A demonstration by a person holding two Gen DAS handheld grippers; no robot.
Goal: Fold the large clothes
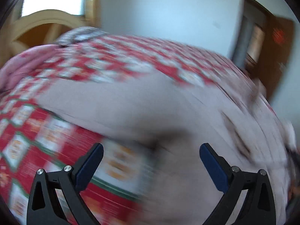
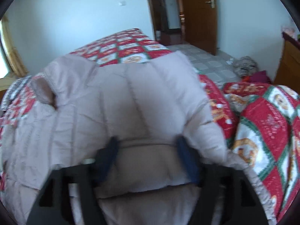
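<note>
Padded jacket on bed, both grippers above it.

The right gripper (image 2: 147, 157) stands spread, jaws straddling a folded edge of the pale quilted jacket (image 2: 120, 97); whether the pads press it cannot be told. The left gripper (image 1: 151, 161) stands spread and empty over the blurred jacket. The jacket lies on the red patterned bedspread (image 2: 129, 48). A brown door (image 2: 198, 15) stands beyond.
</note>
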